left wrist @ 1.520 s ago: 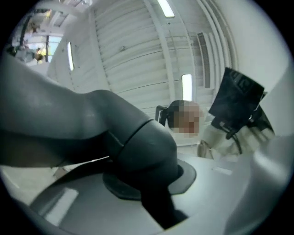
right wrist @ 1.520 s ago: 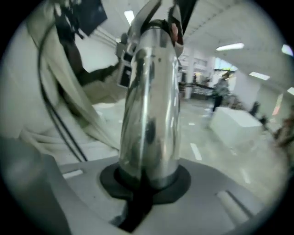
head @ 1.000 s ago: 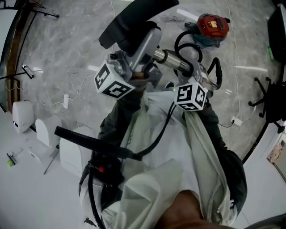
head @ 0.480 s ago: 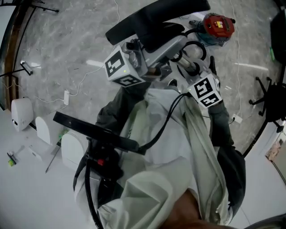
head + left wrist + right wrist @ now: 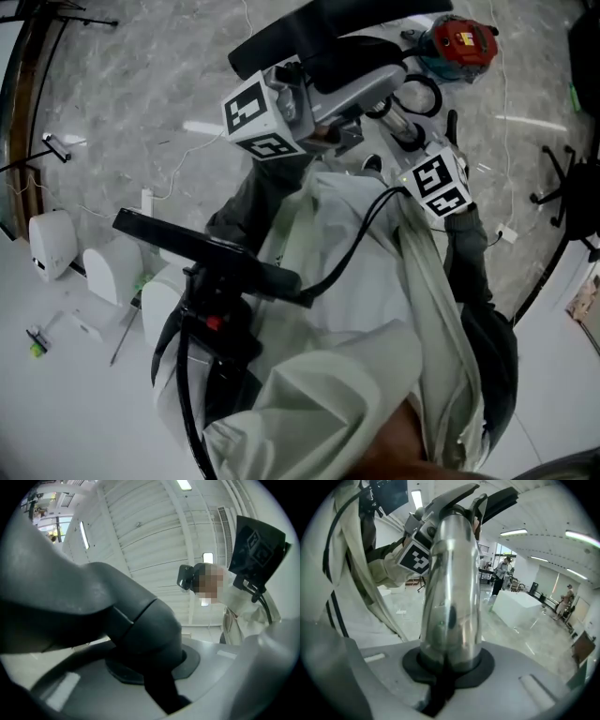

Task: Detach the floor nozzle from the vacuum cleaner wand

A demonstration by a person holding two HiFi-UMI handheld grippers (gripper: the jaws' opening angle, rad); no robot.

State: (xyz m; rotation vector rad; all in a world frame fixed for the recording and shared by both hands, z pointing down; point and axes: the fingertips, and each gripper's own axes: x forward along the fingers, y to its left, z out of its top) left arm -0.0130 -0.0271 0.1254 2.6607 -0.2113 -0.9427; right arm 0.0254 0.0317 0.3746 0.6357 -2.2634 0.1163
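In the head view my left gripper [image 5: 330, 105] is shut on the grey neck of the black floor nozzle [image 5: 328, 28], which is held up in the air. Its view shows that dark neck [image 5: 136, 620] filling the gap between the jaws of the left gripper [image 5: 150, 670]. My right gripper [image 5: 411, 141] is shut on the chrome wand [image 5: 401, 120], just right of the nozzle. The wand [image 5: 452, 588] rises from between the jaws of the right gripper [image 5: 449, 670] and meets the nozzle's neck [image 5: 461, 501] at the top. The joint itself is not clear.
The red vacuum body [image 5: 459, 47] lies on the marble floor at the top right, with a black hose [image 5: 419, 94] looping to the wand. An office chair base [image 5: 562, 197] stands right. White housings [image 5: 56, 244] and a cable [image 5: 178, 159] lie left. People [image 5: 504, 573] stand far off.
Both grippers, with nozzle and wand, have shifted up and to the right in the head view. The nozzle has swung higher, and the left gripper's cube now sits close under it.
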